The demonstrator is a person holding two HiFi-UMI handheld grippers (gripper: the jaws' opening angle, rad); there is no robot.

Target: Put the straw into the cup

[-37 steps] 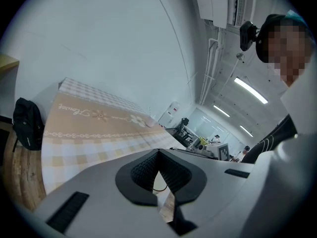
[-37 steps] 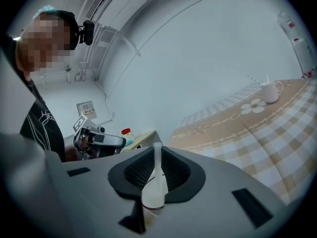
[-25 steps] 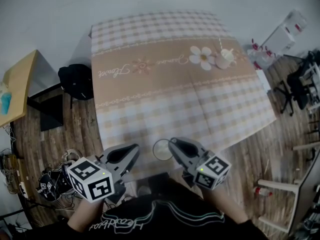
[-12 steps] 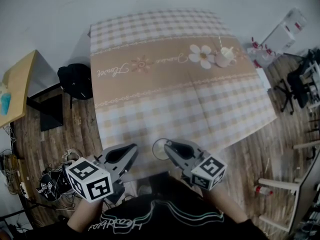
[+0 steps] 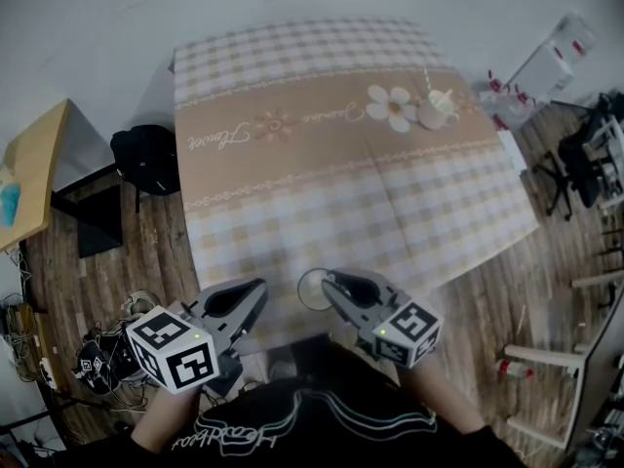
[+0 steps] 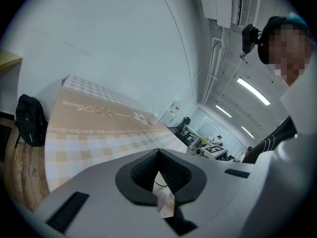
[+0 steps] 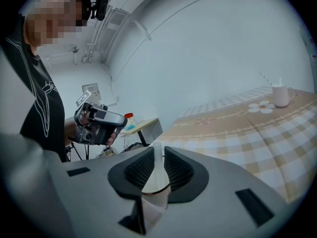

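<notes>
A clear cup (image 5: 313, 290) sits at the near edge of the checked tablecloth (image 5: 331, 178). My right gripper (image 5: 330, 281) is at its rim; in the right gripper view the jaws (image 7: 157, 150) are nearly together on a thin pale wall that looks like this cup (image 7: 154, 182). My left gripper (image 5: 255, 289) hovers just left of the cup, shut and empty (image 6: 158, 151). A white cup (image 5: 437, 113) with a straw (image 5: 429, 88) in it stands at the far right of the table, and it also shows small in the right gripper view as a white cup (image 7: 280, 96).
A black backpack (image 5: 146, 159) lies on the floor left of the table, beside a wooden side table (image 5: 34, 169). Cables (image 5: 97, 359) lie at the lower left. Chairs (image 5: 585, 159) and a white stool (image 5: 546, 369) stand to the right.
My right gripper has shifted a little to the left at the clear cup's rim. The left gripper has barely moved.
</notes>
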